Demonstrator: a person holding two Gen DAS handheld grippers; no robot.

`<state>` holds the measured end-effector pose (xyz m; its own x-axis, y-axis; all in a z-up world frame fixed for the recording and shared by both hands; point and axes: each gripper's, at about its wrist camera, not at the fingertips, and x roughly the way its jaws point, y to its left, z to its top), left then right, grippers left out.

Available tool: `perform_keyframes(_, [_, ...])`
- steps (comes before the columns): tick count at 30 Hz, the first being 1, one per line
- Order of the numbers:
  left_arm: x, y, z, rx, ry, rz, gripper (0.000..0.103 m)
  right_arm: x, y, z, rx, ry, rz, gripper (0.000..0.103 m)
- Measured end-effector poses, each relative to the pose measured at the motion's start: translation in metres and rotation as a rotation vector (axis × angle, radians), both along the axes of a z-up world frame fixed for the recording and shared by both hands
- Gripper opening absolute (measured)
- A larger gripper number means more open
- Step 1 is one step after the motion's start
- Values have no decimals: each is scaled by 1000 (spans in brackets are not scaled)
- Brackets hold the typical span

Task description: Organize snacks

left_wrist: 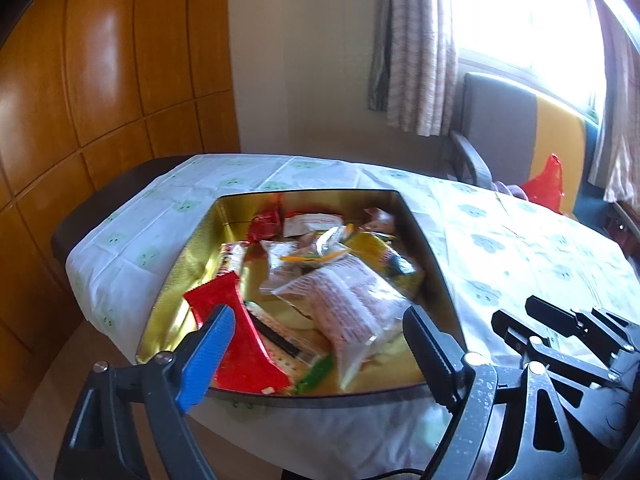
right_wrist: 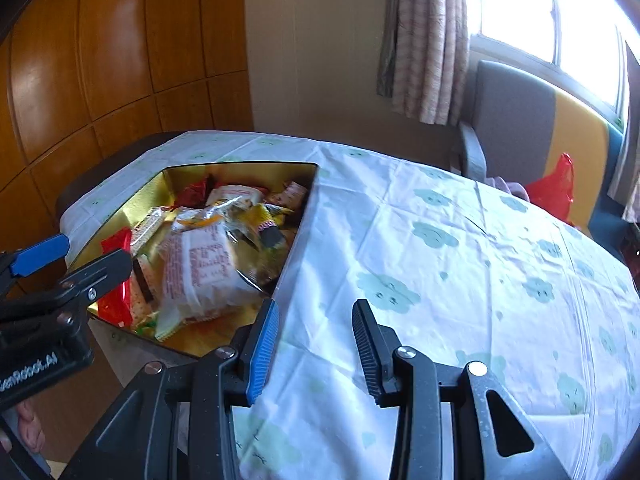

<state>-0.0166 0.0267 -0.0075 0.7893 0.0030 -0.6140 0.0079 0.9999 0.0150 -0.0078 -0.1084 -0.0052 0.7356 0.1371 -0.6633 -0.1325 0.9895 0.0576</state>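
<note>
An open tin box [left_wrist: 176, 280] with a gold lining sits on the table's left part and holds several snack packets. Among them are a red packet [left_wrist: 236, 320] and a clear packet with red print [left_wrist: 348, 308]. My left gripper [left_wrist: 319, 314] hovers over the box's near edge, open wide, with nothing pinched between its fingers. In the right wrist view the box [right_wrist: 304, 216] lies to the left. My right gripper [right_wrist: 316, 306] is beside it over bare tablecloth [right_wrist: 440, 248], its fingers a narrow gap apart and empty. The left gripper [right_wrist: 90, 252] shows at that view's left edge.
A white tablecloth with green cloud prints [left_wrist: 500, 240] covers the table. A grey and yellow chair [left_wrist: 504, 128] with a red plastic bag [left_wrist: 546, 184] stands behind the far right corner. Wooden panels [left_wrist: 100, 80] line the left wall; curtains [left_wrist: 420, 48] hang by the window.
</note>
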Motion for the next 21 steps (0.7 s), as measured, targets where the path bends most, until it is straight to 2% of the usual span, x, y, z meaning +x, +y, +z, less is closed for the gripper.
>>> perform_keyframes(7, [-6,-8,3,29,-18,-2,93,-8,-6,2,8,-16,-10,39])
perform_keyframes(21, [-6,0,3,25,-16,16,97,-10,2,3,-9,-18,11,39])
